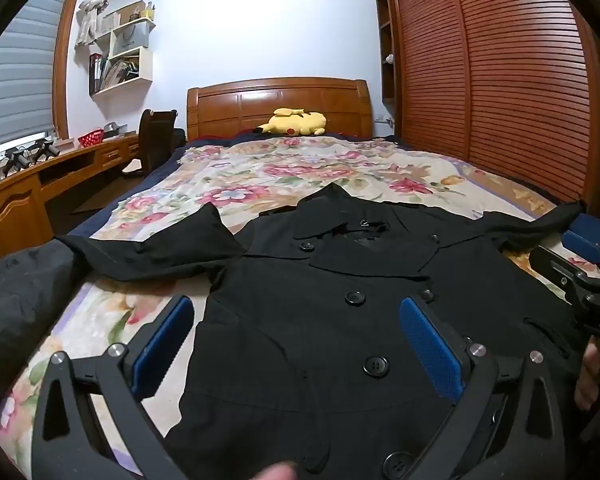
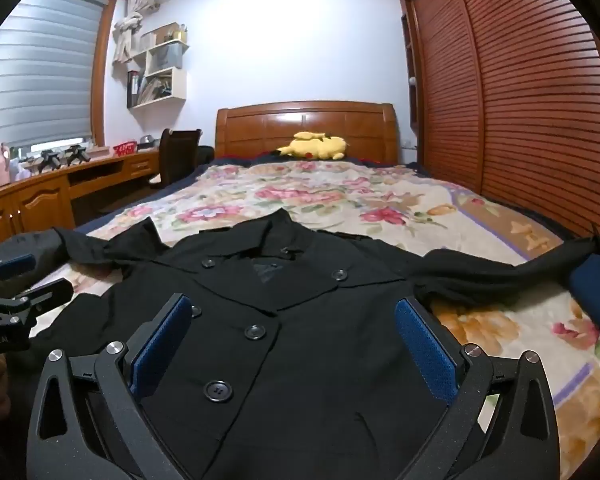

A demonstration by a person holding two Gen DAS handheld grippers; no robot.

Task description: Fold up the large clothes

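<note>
A black double-breasted coat (image 1: 340,280) lies front-up on the floral bedspread (image 1: 284,168), collar toward the headboard, sleeves spread to both sides. My left gripper (image 1: 296,308) hovers open over the coat's left half, blue pads wide apart, nothing between them. In the right wrist view the same coat (image 2: 300,300) fills the near bed, and my right gripper (image 2: 292,308) stands open above its middle and right half. The right gripper (image 1: 588,256) also shows at the left view's right edge, and the left gripper (image 2: 8,280) at the right view's left edge.
A yellow plush toy (image 1: 296,122) rests by the wooden headboard (image 1: 280,104). Louvred wardrobe doors (image 1: 500,80) line the right side. A wooden desk (image 1: 40,184) and dark chair (image 1: 156,136) stand left. A dark bundle (image 1: 20,292) lies at the bed's left edge.
</note>
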